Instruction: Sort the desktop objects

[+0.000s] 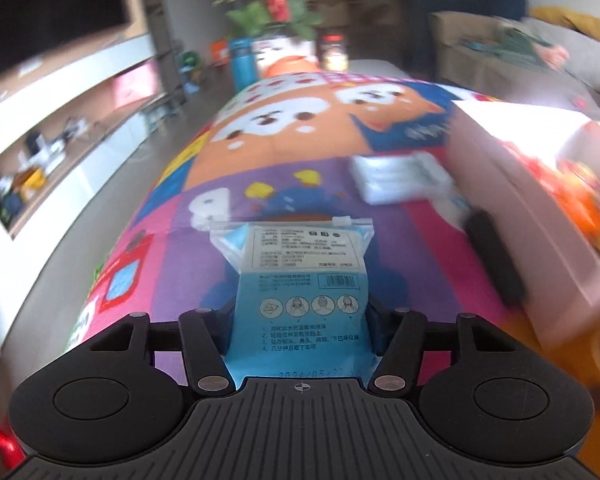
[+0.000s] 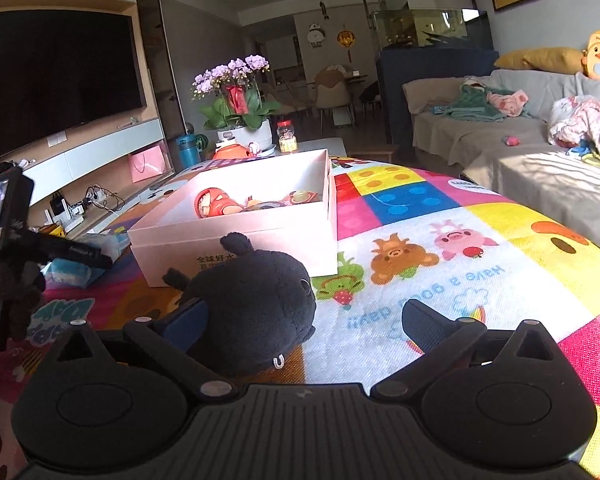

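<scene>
Lying on a bright cartoon-print mat (image 2: 480,240), a pale pink open box (image 2: 236,236) serves as the landmark of a desktop sorting scene. Left of the box, in the left wrist view, a blue sachet (image 1: 300,280) printed with usage diagrams is seen pinched between the fingers of the left gripper (image 1: 300,320), which are drawn in narrow against its sides. Beyond the sachet, just beside the box wall, a blurred white packet (image 1: 400,180) is seen on the mat. Inside the box, a red toy figure (image 2: 216,204) and other small items are seen. In front of the box, a black plush toy (image 2: 252,312) rests on the mat between the widely spread fingers of the right gripper (image 2: 300,324), against the left finger and apart from the right one.
</scene>
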`<state>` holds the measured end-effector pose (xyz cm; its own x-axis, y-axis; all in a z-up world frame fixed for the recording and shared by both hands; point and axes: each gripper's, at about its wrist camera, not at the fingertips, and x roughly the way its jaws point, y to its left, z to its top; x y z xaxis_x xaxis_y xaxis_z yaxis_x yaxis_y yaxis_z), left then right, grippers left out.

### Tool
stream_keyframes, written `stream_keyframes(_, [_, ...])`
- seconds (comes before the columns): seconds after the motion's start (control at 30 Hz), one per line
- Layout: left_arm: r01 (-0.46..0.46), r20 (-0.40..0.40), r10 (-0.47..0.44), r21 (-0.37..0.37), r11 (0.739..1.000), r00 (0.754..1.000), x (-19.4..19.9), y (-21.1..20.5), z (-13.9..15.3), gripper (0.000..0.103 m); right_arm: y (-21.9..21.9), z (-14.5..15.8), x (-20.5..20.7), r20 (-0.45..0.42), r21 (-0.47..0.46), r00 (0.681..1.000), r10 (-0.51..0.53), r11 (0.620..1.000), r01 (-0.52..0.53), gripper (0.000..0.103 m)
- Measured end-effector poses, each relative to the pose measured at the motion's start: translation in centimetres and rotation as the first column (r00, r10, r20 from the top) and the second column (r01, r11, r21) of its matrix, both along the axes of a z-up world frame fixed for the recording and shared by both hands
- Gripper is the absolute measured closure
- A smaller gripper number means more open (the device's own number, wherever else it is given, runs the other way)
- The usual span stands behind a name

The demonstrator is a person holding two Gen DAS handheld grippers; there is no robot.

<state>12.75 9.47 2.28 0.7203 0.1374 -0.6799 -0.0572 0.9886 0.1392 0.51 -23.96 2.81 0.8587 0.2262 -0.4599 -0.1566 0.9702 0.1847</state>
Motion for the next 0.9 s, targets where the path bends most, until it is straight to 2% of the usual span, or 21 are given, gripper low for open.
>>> stream_keyframes(0.1, [0.096, -0.011, -0.096, -0.006, 0.995, 0.995, -2.7, -0.9, 0.5, 0.041, 0.1, -0.1, 0.0, 0.004, -0.006, 1.000, -0.002, 1.000, 0.002, 0.000])
stream_keyframes(0.23, [0.212, -0.023, -0.213, -0.037, 0.976, 0.977, -6.7, -2.4, 1.1, 0.041, 0.2, -0.1, 0.0, 0.001, -0.011, 1.000, -0.004, 1.000, 0.004, 0.000])
stream_keyframes(0.37, [0.328, -0.001, -0.329, -0.081, 0.941, 0.944, -10.3, -4.8, 1.6, 0.041, 0.4, -0.1, 0.0, 0.004, -0.022, 1.000, -0.007, 1.000, 0.007, 0.000])
stream_keyframes(0.5, [0.404, 0.021, -0.405, -0.124, 0.906, 0.914, -11.4, -7.5, 1.5, 0.041, 0.6, -0.1, -0.2, 0.012, -0.036, 1.000, -0.013, 0.999, 0.013, 0.000])
stream_keyframes(0.57, [0.414, 0.034, -0.414, -0.148, 0.898, 0.910, -11.1, -8.6, 1.4, 0.040, 0.6, -0.1, -0.2, 0.011, -0.035, 1.000, -0.012, 0.999, 0.013, 0.000])
stream_keyframes(0.67, [0.401, 0.044, -0.400, -0.190, 0.896, 0.916, -10.5, -10.0, 1.3, 0.037, 0.5, -0.1, -0.2, 0.004, -0.025, 1.000, -0.010, 1.000, 0.010, 0.000])
stream_keyframes(0.77, [0.389, 0.061, -0.385, -0.142, 0.910, 0.921, -10.3, -11.2, 1.1, 0.022, 0.3, -0.2, 0.0, -0.008, -0.015, 1.000, -0.013, 1.000, 0.012, 0.000])
stream_keyframes(0.83, [0.384, 0.068, -0.379, -0.099, 0.918, 0.923, -10.5, -11.5, 1.0, 0.018, 0.4, -0.2, 0.0, -0.011, -0.014, 1.000, -0.012, 1.000, 0.012, 0.000])
stream_keyframes(0.9, [0.377, 0.069, -0.372, -0.081, 0.923, 0.926, -10.7, -11.5, 1.0, 0.009, 0.4, -0.2, 0.0, -0.010, -0.017, 1.000, -0.014, 1.000, 0.014, 0.000])
